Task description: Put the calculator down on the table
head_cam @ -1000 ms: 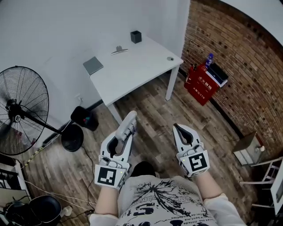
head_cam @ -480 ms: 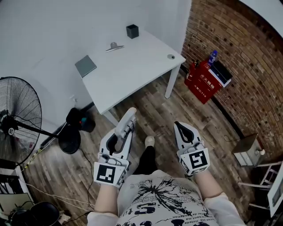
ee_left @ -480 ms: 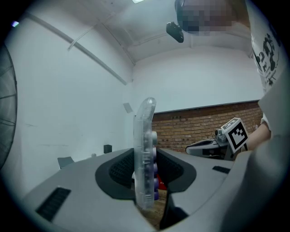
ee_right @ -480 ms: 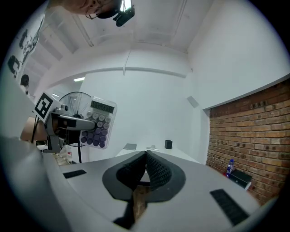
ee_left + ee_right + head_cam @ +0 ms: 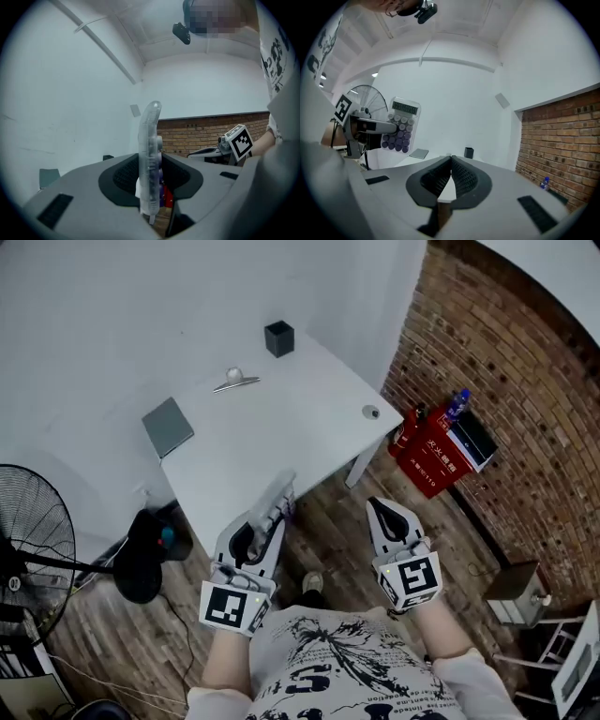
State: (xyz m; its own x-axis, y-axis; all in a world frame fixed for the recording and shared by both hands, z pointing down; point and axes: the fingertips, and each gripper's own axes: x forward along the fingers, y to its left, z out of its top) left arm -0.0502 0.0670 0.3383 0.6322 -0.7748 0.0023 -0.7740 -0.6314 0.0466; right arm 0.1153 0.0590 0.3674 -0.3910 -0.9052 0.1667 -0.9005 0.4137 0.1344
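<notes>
While the left tool [image 5: 270,517] clamps the calculator [image 5: 280,493] near the table [image 5: 281,427] edge, the right tool [image 5: 379,510] is closed empty

Black cup [image 5: 278,337], grey pad [image 5: 168,426] and floor fan [image 5: 33,540] are visible; a red box [image 5: 427,454] stands beside the brick wall [image 5: 506,381].

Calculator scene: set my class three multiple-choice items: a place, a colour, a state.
1. Where is the calculator? A. on the floor B. in the left gripper C. on the fan
2. Colour of the pen holder at the table's far edge? A. red B. white C. black
3. The right gripper's jaws are: A. wide apart B. shut, empty C. shut on a bottle
1 B: its jaws press on it. 2 C: dark against the white top. 3 B: they meet, nothing between.
</notes>
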